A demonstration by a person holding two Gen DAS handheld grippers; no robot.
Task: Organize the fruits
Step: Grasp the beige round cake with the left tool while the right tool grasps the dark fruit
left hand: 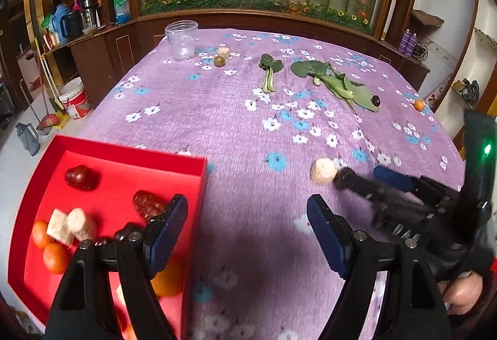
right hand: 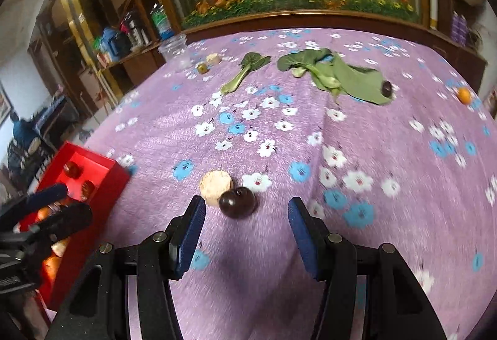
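Observation:
A red tray (left hand: 198,184) at the lower left holds dark red fruits (left hand: 81,178), beige chunks (left hand: 71,226) and oranges (left hand: 54,257). My left gripper (left hand: 248,231) stands open and empty, its left finger over the tray's right wall. It also shows above the tray (right hand: 105,181) at the left edge of the right wrist view, as the left gripper (right hand: 74,201). A dark plum (right hand: 237,202) lies on the cloth against a beige chunk (right hand: 216,184), just at the tips of my open right gripper (right hand: 245,215). No pad touches it.
On the purple flowered cloth (left hand: 248,129) farther back lie bok choy (left hand: 269,73), larger leaves (left hand: 335,82) with a second plum (left hand: 376,100), a small orange (left hand: 419,105), a green fruit (left hand: 219,61), a beige chunk (left hand: 223,52) and a clear jar (left hand: 181,40).

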